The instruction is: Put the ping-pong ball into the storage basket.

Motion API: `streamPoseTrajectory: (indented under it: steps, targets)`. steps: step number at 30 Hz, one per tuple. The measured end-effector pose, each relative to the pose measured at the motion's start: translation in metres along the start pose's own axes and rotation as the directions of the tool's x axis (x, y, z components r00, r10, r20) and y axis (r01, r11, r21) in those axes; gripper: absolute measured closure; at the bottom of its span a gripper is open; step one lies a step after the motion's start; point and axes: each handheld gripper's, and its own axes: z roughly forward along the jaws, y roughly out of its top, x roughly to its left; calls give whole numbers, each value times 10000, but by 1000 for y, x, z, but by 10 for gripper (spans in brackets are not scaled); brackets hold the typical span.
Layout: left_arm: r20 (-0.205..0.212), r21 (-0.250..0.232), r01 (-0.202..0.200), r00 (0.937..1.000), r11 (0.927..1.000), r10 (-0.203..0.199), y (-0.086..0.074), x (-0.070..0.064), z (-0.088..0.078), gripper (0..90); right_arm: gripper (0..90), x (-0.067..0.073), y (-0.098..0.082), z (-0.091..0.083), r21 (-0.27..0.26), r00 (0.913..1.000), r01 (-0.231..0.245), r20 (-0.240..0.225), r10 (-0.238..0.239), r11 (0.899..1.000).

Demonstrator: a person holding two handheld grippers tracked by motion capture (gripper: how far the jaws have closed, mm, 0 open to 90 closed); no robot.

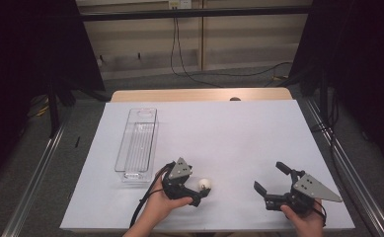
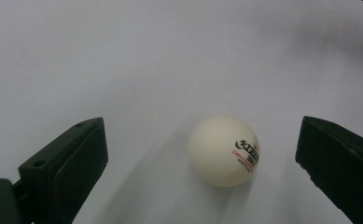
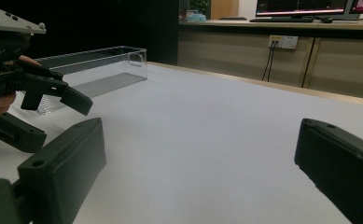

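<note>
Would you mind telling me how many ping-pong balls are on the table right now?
1. The white ping-pong ball lies on the white sheet between the open jaws of the left gripper, touching neither. The clear bin looks empty.

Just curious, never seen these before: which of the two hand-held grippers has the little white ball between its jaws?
The left hand-held gripper. Its open jaws flank the white ball without touching it. The right hand-held gripper stands open over bare white tabletop.

Table (image 1: 239, 133) (white-covered): ball (image 1: 205, 183), clear bin (image 1: 137, 145).
</note>
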Motion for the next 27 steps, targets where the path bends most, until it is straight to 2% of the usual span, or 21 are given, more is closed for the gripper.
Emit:
streamPoseTrajectory:
  steps: [4,5,9,15,18,23,27]
  targets:
    - [-83,150,71,9999,9999,-70,0,-1,2,33,16,0,0,0,-12,10000,2,9,-2,10000]
    - [-91,243,-21,10000,9997,23,0,-1,2,35,16,0,0,0,-8,10000,1,5,-1,10000]
    - [-9,212,23,10000,9998,-23,-1,-2,3,42,16,0,0,0,1,10000,-8,-12,8,10000]
    - [14,272,-178,9998,9995,178,-1,-2,5,52,16,0,0,0,15,10000,-5,-7,5,10000]
    - [-13,293,-117,9999,9995,118,-1,-3,5,55,16,0,0,0,5,10000,-4,-18,4,10000]
    - [136,376,-165,9998,9992,160,-1,-3,6,60,17,0,0,0,-4,10000,4,-4,-4,10000]
    - [75,396,-260,9996,9989,257,0,-3,7,62,17,0,0,0,-16,10000,37,-16,-37,10000]
